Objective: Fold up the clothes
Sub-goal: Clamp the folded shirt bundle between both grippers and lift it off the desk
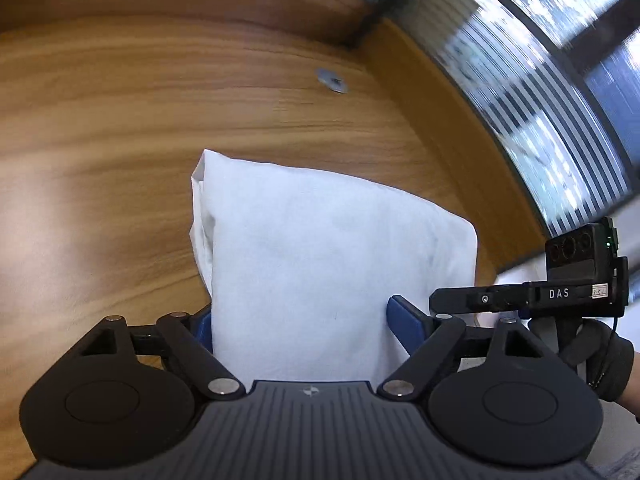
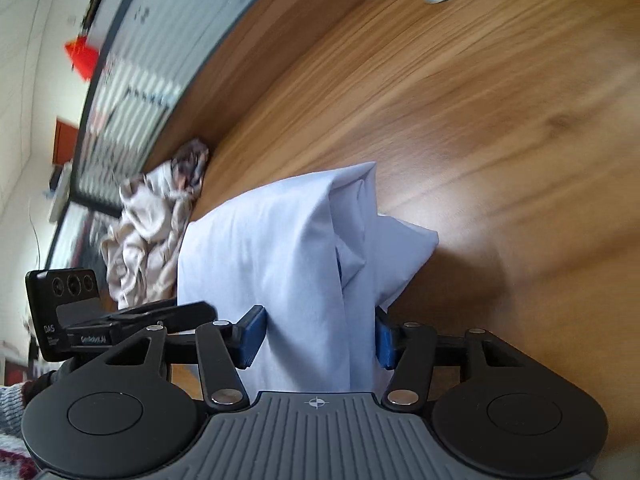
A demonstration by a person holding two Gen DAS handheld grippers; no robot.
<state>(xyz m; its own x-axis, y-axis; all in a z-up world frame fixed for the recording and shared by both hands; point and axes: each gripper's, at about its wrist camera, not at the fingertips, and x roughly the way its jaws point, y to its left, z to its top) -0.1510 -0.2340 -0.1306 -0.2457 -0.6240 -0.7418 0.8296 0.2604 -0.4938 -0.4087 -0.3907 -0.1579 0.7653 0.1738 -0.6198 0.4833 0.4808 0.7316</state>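
White cloth was the main thing in both views: a folded white garment lay on the wooden surface.

In the left wrist view, the left gripper had its jaws spread wide, one on each side of the near end of the garment. The left blue pad was mostly hidden behind the cloth, and the right blue pad stood just beside the cloth edge, so I could not tell if they pressed on it. A small round metal cap sat in the surface farther back. At the far right, the right gripper showed from the side, held by a hand in a dark glove.

In the right wrist view, the left gripper showed at the far left. A crumpled pile of beige and patterned clothes lay by the edge of the surface. The right gripper had its jaws on either side of the bunched garment, and the blue pads touched the cloth on both sides.
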